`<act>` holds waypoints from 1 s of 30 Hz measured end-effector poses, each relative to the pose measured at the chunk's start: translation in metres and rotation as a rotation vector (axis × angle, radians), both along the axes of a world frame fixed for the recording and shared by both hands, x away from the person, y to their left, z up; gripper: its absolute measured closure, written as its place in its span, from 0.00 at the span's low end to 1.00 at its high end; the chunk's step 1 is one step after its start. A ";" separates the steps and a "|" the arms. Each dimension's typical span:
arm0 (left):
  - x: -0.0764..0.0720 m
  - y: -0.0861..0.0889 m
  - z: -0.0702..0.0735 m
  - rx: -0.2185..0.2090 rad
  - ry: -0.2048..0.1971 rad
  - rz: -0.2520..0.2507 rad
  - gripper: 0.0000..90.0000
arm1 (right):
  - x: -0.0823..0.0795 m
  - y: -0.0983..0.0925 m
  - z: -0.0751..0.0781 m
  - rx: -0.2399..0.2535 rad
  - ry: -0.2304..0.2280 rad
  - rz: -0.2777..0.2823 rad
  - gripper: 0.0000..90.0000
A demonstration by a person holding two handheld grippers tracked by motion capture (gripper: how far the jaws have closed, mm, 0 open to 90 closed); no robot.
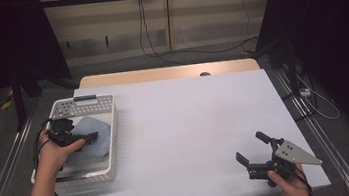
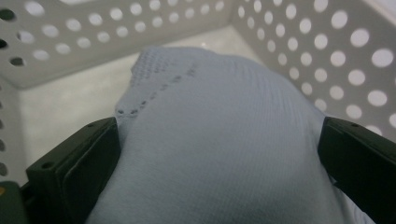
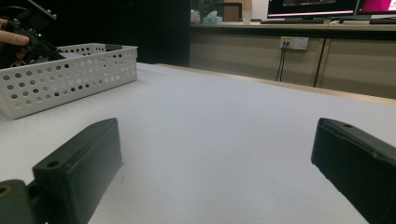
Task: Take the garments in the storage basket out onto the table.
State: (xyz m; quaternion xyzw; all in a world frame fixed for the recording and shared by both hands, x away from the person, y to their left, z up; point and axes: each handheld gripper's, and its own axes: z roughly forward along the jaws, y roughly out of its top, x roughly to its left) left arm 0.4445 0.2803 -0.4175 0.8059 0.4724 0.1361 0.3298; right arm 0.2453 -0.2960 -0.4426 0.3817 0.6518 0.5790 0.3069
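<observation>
A pale blue cloth (image 1: 97,129) lies bunched inside a white perforated basket (image 1: 83,107) at the table's left edge. My left gripper (image 1: 85,137) reaches into the basket, and its jaws stand wide apart on either side of the cloth (image 2: 219,116), which bulges up between them and touches both pads. It is open. The basket's holed walls (image 2: 299,42) rise close behind the cloth. My right gripper (image 1: 249,145) hovers low over the white tabletop near the front right corner, open, with nothing between its jaws (image 3: 217,140).
The white table surface (image 1: 190,121) stretches between basket and right gripper. In the right gripper view the basket (image 3: 70,74) stands far left with the other hand and gripper (image 3: 32,37) above it. Cables (image 1: 156,50) and dark frames lie beyond the table.
</observation>
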 end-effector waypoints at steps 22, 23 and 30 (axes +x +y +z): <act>0.001 -0.009 -0.019 0.054 0.104 0.012 0.00 | -0.001 0.000 0.001 0.002 -0.003 0.000 0.02; 0.002 -0.008 -0.018 0.065 0.113 0.009 0.00 | -0.001 0.000 0.001 0.003 -0.002 0.000 0.02; 0.004 -0.015 -0.018 0.101 0.154 0.035 0.03 | -0.001 0.000 0.001 0.001 -0.004 0.001 0.02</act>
